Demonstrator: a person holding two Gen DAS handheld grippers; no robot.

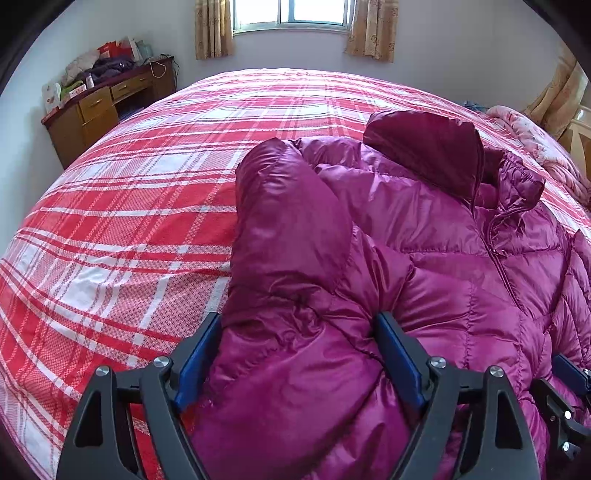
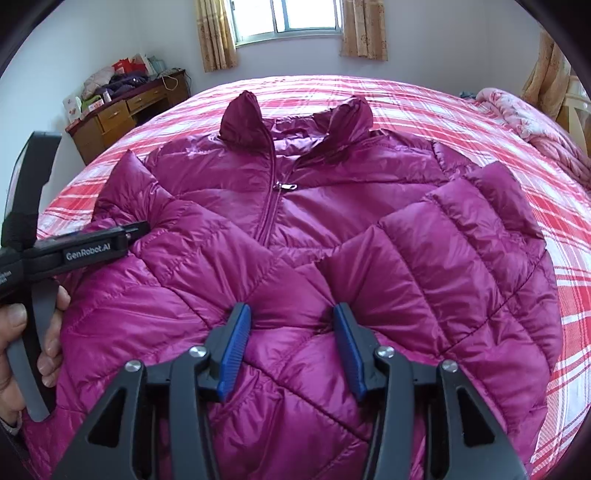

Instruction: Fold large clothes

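Magenta quilted down jacket (image 2: 295, 221), one in number, lies front-up on the red-and-white plaid bedspread (image 1: 129, 221), collar toward the window (image 2: 291, 18), zip closed up to the chest with the pull (image 2: 284, 186) visible. Both sleeves are folded inward over the body: the left sleeve (image 1: 291, 221) and the right sleeve (image 2: 461, 229).

Two grippers are present. The left gripper (image 1: 299, 332) has its blue pads set wide on either side of the left sleeve's bulk; the padding fills the gap and bulges against both pads, so it appears gripped. The right gripper (image 2: 291, 325) stands at a moderate gap, tips pressed into the jacket's lower front with a ridge of fabric pinched between them.

One hand (image 2: 33, 332) is seen at the edge of the right wrist view, wrapped round the left gripper's handle; the rest of the person is out of frame.

The jacket's hem is cut off beneath the gripper bodies in both views. One wooden desk (image 2: 122, 110) stands by the wall, heaped with clothes and boxes too small to identify. One pink floral quilt (image 2: 528, 122) lies bunched at the bed's far right. Two curtains (image 2: 218, 33) flank the window.
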